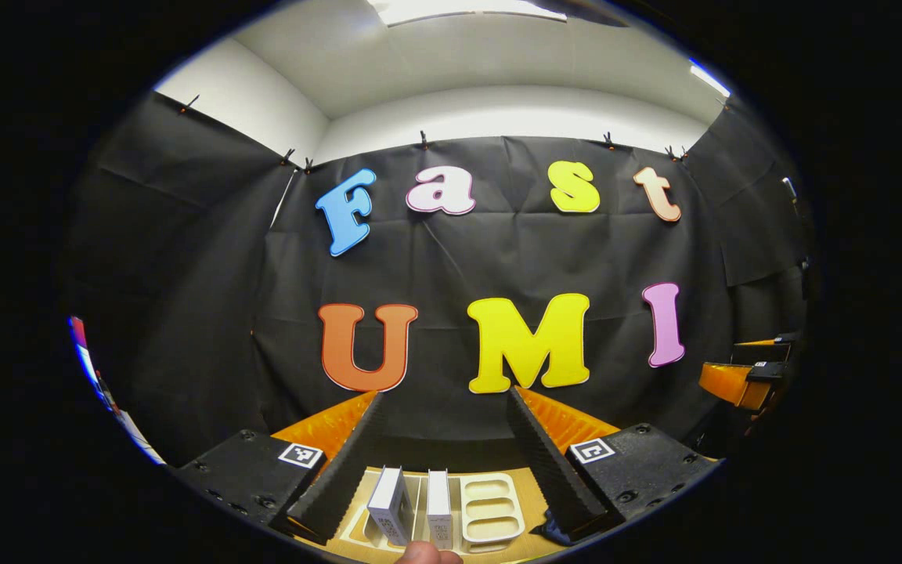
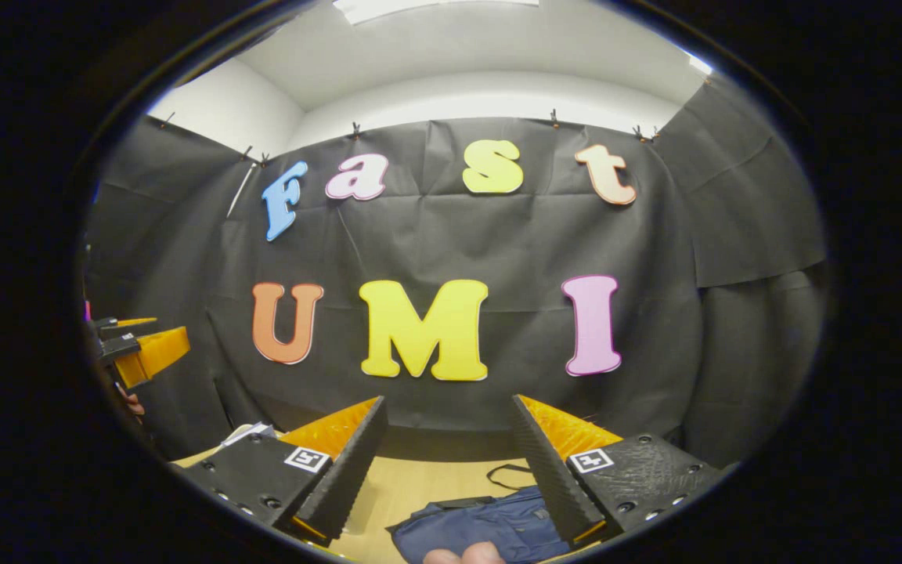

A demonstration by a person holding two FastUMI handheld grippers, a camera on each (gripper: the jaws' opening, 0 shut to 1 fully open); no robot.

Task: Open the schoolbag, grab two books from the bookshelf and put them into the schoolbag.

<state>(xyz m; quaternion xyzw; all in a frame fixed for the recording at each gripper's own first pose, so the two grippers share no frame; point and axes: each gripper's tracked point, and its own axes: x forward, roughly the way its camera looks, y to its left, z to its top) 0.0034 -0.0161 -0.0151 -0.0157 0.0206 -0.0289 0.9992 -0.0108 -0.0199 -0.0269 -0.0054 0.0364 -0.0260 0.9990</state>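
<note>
The pale wooden bench runs along the foot of the black cloth wall. On it, low in the right gripper view, lies the dark blue fabric schoolbag, flat, with a thin black strap loop just beyond it. The right gripper hangs above the bag with its fingers spread wide apart, gripping nothing. In the left gripper view, a white plastic bookshelf tray sits on the bench, and two slim white books stand upright in it, side by side at its left. The left gripper hovers over them, fingers likewise wide open and touching neither book. A fingertip shows at the near edge.
</note>
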